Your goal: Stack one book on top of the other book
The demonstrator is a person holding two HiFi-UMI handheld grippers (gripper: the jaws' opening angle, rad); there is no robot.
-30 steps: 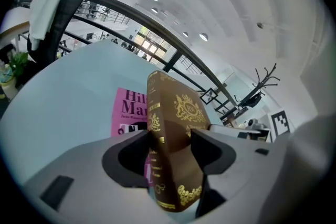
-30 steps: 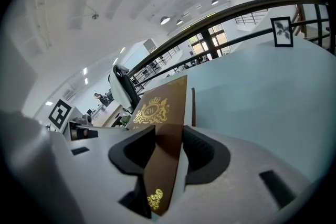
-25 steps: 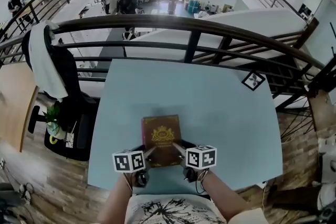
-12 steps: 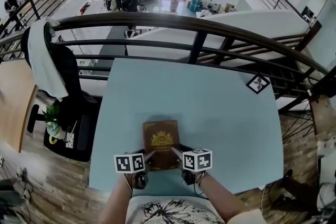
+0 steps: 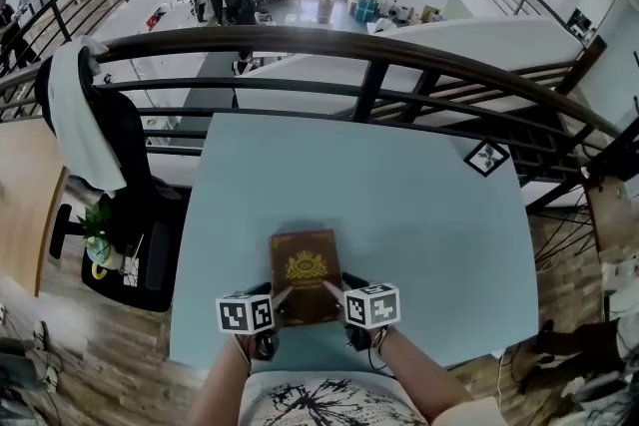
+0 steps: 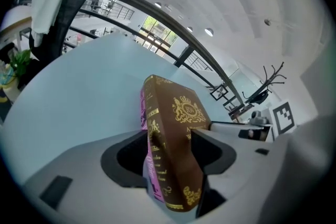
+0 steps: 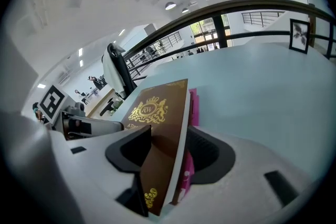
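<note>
A brown book with a gold crest (image 5: 306, 274) lies on a pink book on the light blue table (image 5: 399, 195), near its front edge. In the head view the pink one is hidden under it. My left gripper (image 5: 277, 299) is at the stack's near left corner. In the left gripper view its jaws close on the brown book (image 6: 176, 134) and the pink book (image 6: 144, 113) together. My right gripper (image 5: 334, 292) is at the near right corner. Its jaws are opening, with the brown book (image 7: 157, 118) and the pink book's edge (image 7: 192, 107) between them.
A dark railing (image 5: 369, 65) runs past the table's far edge, with a drop behind it. A square marker card (image 5: 486, 157) sits at the far right corner. A chair with a white cloth (image 5: 90, 125) and a small plant (image 5: 98, 234) stand to the left.
The brown book and both grippers have come down a little and nearer to the front edge. The book now lies flatter on the table.
</note>
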